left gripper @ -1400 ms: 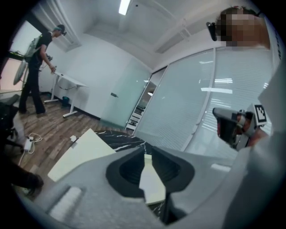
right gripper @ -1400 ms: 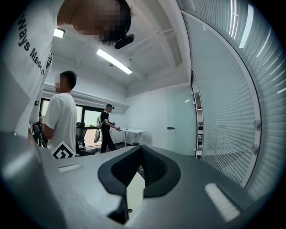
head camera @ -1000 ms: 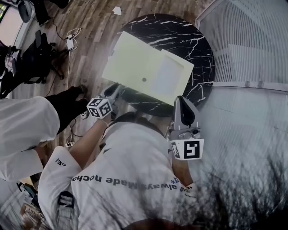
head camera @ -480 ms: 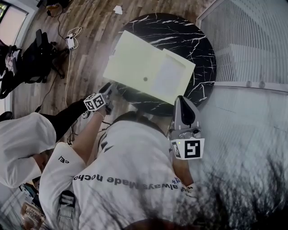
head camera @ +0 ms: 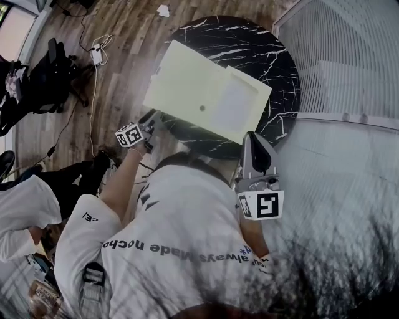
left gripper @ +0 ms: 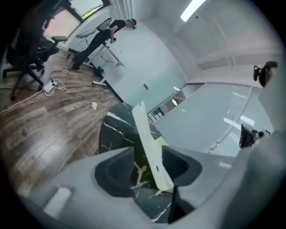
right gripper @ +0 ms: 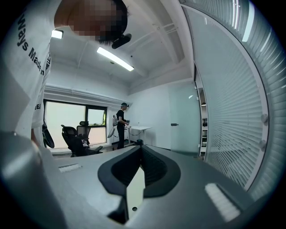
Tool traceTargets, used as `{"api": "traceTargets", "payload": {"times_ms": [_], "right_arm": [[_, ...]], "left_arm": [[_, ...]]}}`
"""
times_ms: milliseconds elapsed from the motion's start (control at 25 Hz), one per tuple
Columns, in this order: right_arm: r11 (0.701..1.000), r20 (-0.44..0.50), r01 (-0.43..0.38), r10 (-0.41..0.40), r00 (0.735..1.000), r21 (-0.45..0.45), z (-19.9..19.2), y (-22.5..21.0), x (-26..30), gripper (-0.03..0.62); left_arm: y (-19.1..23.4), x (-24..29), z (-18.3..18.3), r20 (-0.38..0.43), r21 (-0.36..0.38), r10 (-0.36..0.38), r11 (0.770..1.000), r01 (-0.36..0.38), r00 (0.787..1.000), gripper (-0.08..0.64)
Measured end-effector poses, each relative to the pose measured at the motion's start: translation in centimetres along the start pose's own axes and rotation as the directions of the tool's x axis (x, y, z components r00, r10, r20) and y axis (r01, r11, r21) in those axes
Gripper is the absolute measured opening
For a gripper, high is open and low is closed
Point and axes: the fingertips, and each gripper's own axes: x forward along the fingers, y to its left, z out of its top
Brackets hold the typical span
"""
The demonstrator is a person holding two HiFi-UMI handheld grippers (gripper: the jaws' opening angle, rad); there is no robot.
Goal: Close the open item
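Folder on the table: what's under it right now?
Under the folder is the round black marble table; the folder's left corner overhangs the wood floor. The tabletop beneath the folder is covered, so anything lying there cannot be seen.

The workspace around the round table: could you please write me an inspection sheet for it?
Surface: round black marble table, white-veined.
Job's things: pale yellow folder over the table's near side; flap looks unclosed.
Clutter: white scrap on the wooden floor.
Grippers: left gripper open, jaws just been opening, folder's edge between them unpressed; right gripper shut on the folder's near corner.
Cables: power strip and leads on the floor.
Surroundings: office chair, window blinds, a second person at left.
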Motion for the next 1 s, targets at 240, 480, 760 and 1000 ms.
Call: {"api": "traceTargets", "payload": {"times_ms": [240,480,760,1000], "right_arm": [[1.0,-0.007,-0.005,0.005,1.0,-0.005,0.0,0.0,0.3,0.0],[1.0,-0.004,-0.006,0.006,1.0,-0.004,0.0,-0.2,0.3,0.001],[1.0,-0.001,0.004,-0.004,1.0,0.003,-0.2,-0.7,-0.3,0.0],[1.0,0.0,0.019,-0.019,1.0,0.015,-0.3,-1.4,-1.0,0.001]], "left_arm": [[-0.6,0.9,0.5,-0.005,0.046,0.006,0.999,-0.006,1.0,0.123],[-1.9,0.9,1.0,-0.011,0.166,0.04,0.985,-0.038,0.999,0.054],[-5.8,0.9,1.1,-0.012,0.352,0.049,0.935,-0.042,0.999,0.034],[-11.0,1.4,0.7,-0.043,0.511,-0.001,0.859,0.023,0.999,0.028]]}}
